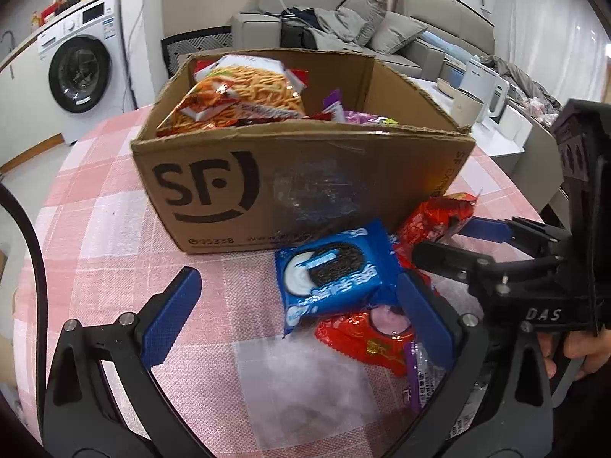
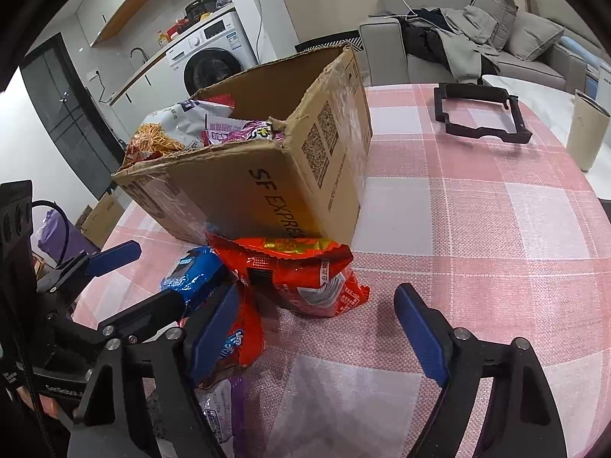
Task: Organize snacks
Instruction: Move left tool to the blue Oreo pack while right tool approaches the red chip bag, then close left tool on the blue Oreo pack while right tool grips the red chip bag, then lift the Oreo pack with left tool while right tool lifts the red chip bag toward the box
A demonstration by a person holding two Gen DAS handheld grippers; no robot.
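Observation:
An open cardboard box [image 1: 290, 183] marked SF stands on the pink checked tablecloth and holds noodle packs [image 1: 244, 95] and other snacks; it also shows in the right wrist view [image 2: 267, 187]. In front of it lie a blue cookie pack [image 1: 332, 271], a red pack [image 1: 366, 339] and another red pack [image 1: 435, 221]. My left gripper [image 1: 298, 305] is open, its fingers straddling the blue pack just above the table. My right gripper [image 2: 317, 332] is open and empty, beside a red pack [image 2: 301, 274]. The blue pack [image 2: 194, 274] lies left of it. A purple-and-white pack [image 2: 221, 408] lies under my right gripper.
A black plastic frame [image 2: 481, 114] lies on the far side of the table. A beige cup [image 2: 586, 133] stands at the right edge. A sofa [image 1: 382, 26] and a washing machine [image 1: 80, 68] are behind the table.

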